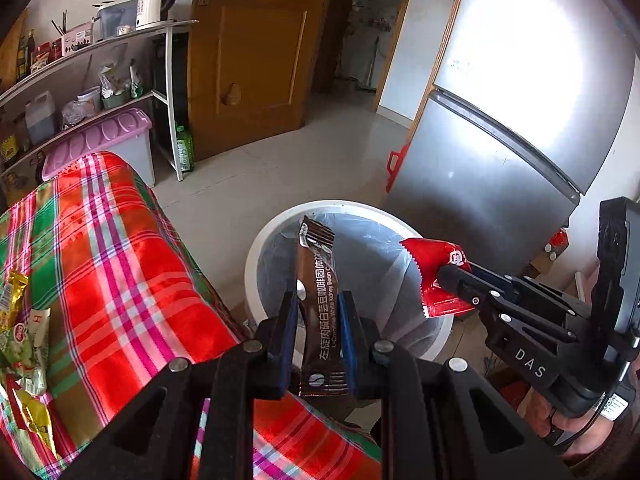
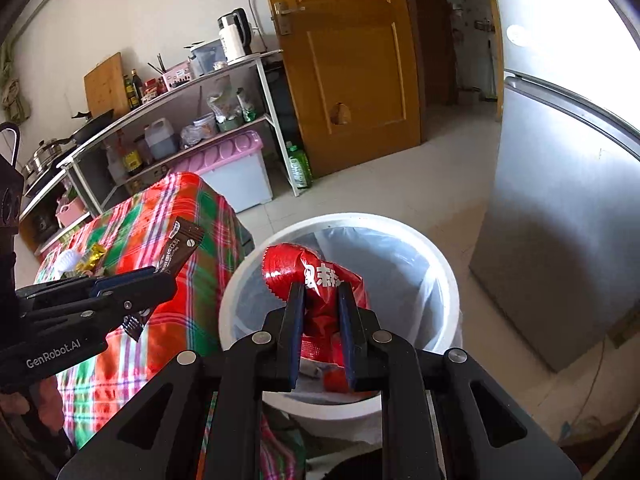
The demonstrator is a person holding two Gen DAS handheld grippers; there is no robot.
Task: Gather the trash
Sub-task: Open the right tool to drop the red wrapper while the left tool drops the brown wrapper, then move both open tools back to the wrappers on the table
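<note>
So we've got both hands loaded right now. The left gripper [image 1: 318, 312] has its jaws clamped on a brown sachet [image 1: 320, 304], a long coffee-stick kind of packet, pinched around its lower half so most of it sticks up and forward past the jaw tips. Just beyond those tips, and lower down, sits the white trash bin [image 1: 256, 248] with its clear liner, so the sachet's top end lines up over the bin's opening in the left wrist view.

The right gripper [image 2: 322, 304] is in the same situation: jaws clamped on a crumpled red wrapper [image 2: 312, 272], which bulges out ahead of the tips and a bit to their left. The bin [image 2: 448, 280] is directly ahead of and below those jaws too, and the wrapper hangs over its mouth. There seems to be something pale lying at the bottom of the liner, but we can't really make it out behind the jaws.

Off to the left of both pairs of jaws is the table, covered by a red, green and pink plaid cloth [image 1: 120, 264]. More trash lies on it, well to the left of the left jaws: a gold wrapper [image 1: 12, 300] and a greenish one [image 1: 28, 344]. To the right of the jaws stands a silver fridge [image 1: 500, 152], and far ahead a wooden door [image 2: 352, 64].
</note>
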